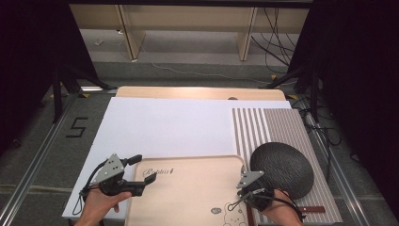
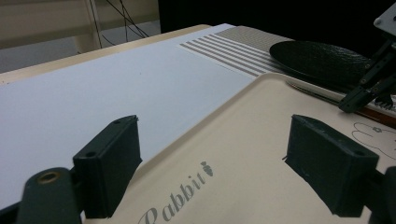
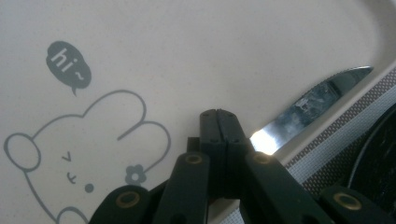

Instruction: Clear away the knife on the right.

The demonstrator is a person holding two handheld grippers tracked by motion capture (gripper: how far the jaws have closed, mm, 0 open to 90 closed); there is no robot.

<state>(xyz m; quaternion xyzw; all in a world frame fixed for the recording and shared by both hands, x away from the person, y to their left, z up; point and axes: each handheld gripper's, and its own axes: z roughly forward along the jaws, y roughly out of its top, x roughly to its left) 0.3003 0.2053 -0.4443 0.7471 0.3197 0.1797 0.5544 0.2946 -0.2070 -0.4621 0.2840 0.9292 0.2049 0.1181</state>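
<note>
While the left tongs [image 2: 212, 163] gape open over the tray [image 1: 188, 197], keep the right tongs [image 3: 223, 122], shut empty, off the knife [image 3: 308, 109] just beside them.

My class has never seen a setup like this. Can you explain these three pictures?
No machine here: a person holds a two-jaw tool in each hand. One picture looks down from above the table; the other two come from cameras riding on each tool. On the table lie a white sheet, a striped mat, a dark round plate and a beige tray printed with a rabbit. The left tool hangs open over the tray's left rim. The right tool is shut, its tips beside a knife by the tray's right rim.
</note>
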